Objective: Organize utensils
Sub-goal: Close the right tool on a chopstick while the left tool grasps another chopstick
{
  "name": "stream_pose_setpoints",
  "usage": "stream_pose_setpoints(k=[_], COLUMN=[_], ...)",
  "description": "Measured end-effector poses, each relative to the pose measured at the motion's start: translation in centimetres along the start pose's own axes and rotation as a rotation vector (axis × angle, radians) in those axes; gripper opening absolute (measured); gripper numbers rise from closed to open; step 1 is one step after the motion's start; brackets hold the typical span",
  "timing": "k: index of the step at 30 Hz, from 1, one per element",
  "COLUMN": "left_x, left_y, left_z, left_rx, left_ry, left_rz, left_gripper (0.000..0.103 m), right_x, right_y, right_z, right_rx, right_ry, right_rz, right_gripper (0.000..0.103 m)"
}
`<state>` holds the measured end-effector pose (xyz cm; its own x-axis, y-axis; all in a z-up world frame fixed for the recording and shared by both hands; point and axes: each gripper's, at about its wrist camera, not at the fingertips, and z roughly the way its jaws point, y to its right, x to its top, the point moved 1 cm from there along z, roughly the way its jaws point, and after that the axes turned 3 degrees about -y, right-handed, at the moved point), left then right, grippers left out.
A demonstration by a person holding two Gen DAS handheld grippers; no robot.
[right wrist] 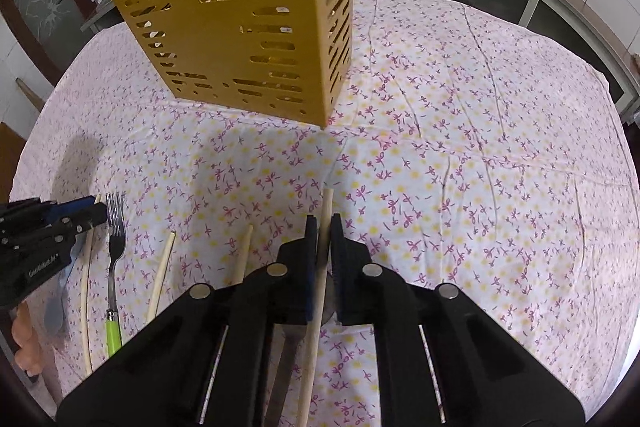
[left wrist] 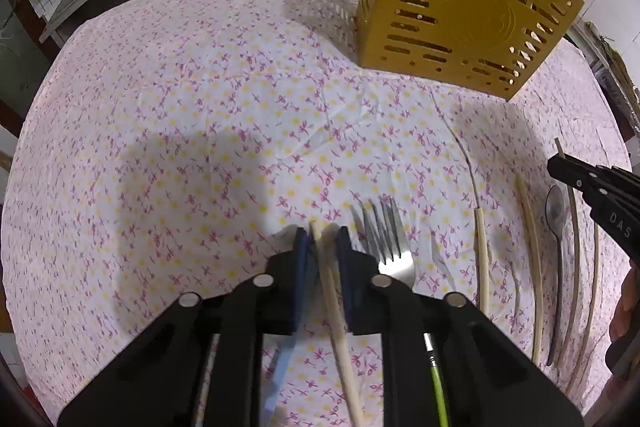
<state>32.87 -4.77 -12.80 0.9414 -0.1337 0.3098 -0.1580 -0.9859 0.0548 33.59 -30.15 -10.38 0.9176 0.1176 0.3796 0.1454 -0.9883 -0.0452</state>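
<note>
Pale wooden chopsticks are the things in hand now. The left gripper (left wrist: 322,233) is closed on one chopstick (left wrist: 336,311), which runs between its pads, with a green-handled fork (left wrist: 390,251) just to its right on the flowered tablecloth (left wrist: 180,131). The right gripper (right wrist: 323,227) is also clamped on a chopstick (right wrist: 320,291), and a dark-handled utensil lies under it. The yellow slotted holder (right wrist: 248,35) stands ahead of both grippers, well apart. I judge this is the pick-up step. The next move calls for lifting each stick clear, turning it upright and lowering it into the open top of the holder.
</note>
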Motion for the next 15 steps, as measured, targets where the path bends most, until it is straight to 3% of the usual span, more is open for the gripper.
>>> stream_pose_setpoints(k=[8, 15], left_x=[0.5, 1.0], left_y=[-0.3, -0.7], left_z=[0.2, -2.1], left_rx=[0.005, 0.005], left_ry=[0.014, 0.110], left_rz=[0.006, -0.001], left_gripper=[0.006, 0.006], right_x=[-0.3, 0.1], right_y=[-0.4, 0.2], right_z=[-0.3, -1.8], right_rx=[0.004, 0.013], right_ry=[0.001, 0.039], right_rz=[0.004, 0.021], right_gripper=[0.007, 0.007])
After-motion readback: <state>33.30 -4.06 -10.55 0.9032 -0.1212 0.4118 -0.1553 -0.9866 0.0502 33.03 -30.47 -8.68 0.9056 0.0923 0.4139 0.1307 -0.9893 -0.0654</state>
